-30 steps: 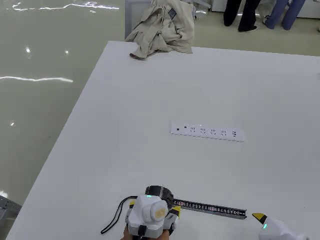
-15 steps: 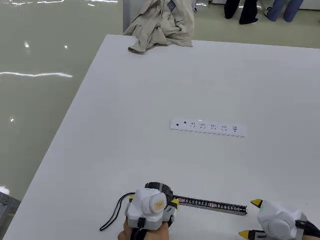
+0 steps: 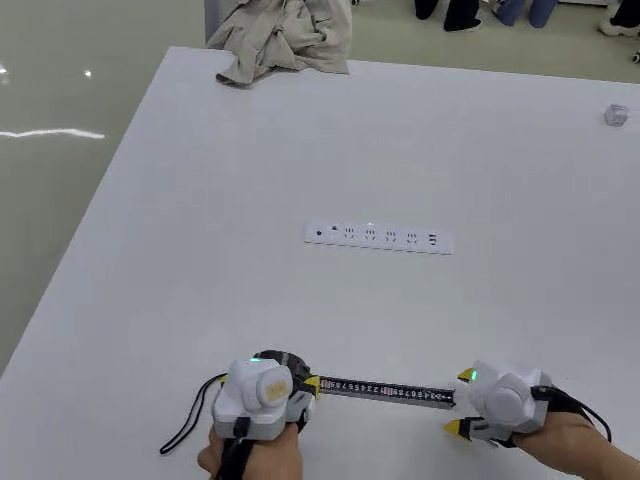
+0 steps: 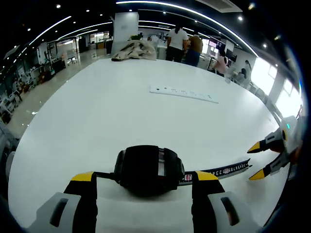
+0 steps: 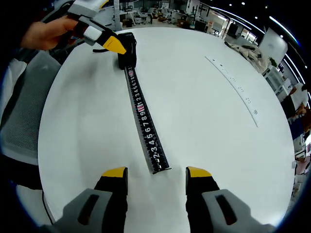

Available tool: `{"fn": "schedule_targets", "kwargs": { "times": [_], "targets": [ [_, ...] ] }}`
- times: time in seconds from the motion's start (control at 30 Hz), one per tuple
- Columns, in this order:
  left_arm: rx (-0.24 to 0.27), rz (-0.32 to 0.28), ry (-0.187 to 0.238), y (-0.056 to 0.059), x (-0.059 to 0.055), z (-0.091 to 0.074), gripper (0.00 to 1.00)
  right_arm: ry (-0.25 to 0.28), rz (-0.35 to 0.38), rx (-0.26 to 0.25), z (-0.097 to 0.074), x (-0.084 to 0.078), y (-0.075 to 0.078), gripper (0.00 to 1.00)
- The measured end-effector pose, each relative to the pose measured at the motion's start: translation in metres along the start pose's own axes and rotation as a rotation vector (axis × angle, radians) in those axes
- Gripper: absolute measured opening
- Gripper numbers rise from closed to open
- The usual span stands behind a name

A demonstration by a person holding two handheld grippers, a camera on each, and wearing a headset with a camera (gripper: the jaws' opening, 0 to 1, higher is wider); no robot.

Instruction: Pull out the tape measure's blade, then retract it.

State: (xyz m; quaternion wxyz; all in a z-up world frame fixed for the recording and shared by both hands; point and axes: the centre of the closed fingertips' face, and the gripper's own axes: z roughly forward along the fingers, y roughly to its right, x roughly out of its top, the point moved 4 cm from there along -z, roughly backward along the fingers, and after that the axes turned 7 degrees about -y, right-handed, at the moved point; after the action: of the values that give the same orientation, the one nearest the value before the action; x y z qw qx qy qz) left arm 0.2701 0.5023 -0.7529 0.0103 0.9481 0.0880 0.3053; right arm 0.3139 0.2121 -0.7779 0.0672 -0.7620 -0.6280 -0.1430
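The left gripper (image 4: 146,177) and the right gripper (image 5: 156,172) are open. The blade tip (image 5: 159,167) just ahead of the right should be pinched flat.

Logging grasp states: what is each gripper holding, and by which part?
Nothing looks gripped. The left gripper has its fingers straddling the tape measure case with gaps on both sides; the right gripper is open at the blade tip.

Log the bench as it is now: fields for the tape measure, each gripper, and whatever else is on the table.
Tape measure: on table, blade pulled out flat
Left gripper: jaws either side of tape measure, grip unclear
Right gripper: open, jaws flanking blade tip, not touching
Also on table: power strip, crumpled cloth at far edge
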Motion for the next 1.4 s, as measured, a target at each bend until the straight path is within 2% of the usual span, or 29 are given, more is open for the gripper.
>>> {"fn": "schedule_targets", "kwargs": {
  "times": [0.27, 0.5, 0.73, 0.83, 1.1, 1.4],
  "targets": [
    [-0.002, -0.008, 0.000, -0.002, 0.002, 0.003, 0.76, -0.013, -0.035, 0.031, 0.007, 0.001, 0.006, 0.43],
    [-0.001, -0.010, -0.001, -0.002, 0.003, 0.005, 0.75, -0.044, -0.064, 0.086, 0.015, 0.000, 0.004, 0.41],
    [-0.004, -0.016, 0.000, -0.001, 0.002, 0.008, 0.74, -0.043, -0.087, 0.111, 0.015, 0.001, 0.010, 0.30],
    [-0.006, -0.021, -0.001, 0.000, 0.002, 0.008, 0.73, -0.054, -0.097, 0.129, 0.015, 0.002, 0.010, 0.30],
    [-0.002, -0.031, -0.008, -0.001, 0.000, 0.010, 0.69, -0.056, -0.136, 0.121, 0.015, 0.003, 0.009, 0.23],
    [-0.015, -0.038, -0.006, 0.002, 0.000, 0.013, 0.66, -0.049, -0.135, 0.123, 0.015, 0.003, 0.008, 0.18]
  ]
}}
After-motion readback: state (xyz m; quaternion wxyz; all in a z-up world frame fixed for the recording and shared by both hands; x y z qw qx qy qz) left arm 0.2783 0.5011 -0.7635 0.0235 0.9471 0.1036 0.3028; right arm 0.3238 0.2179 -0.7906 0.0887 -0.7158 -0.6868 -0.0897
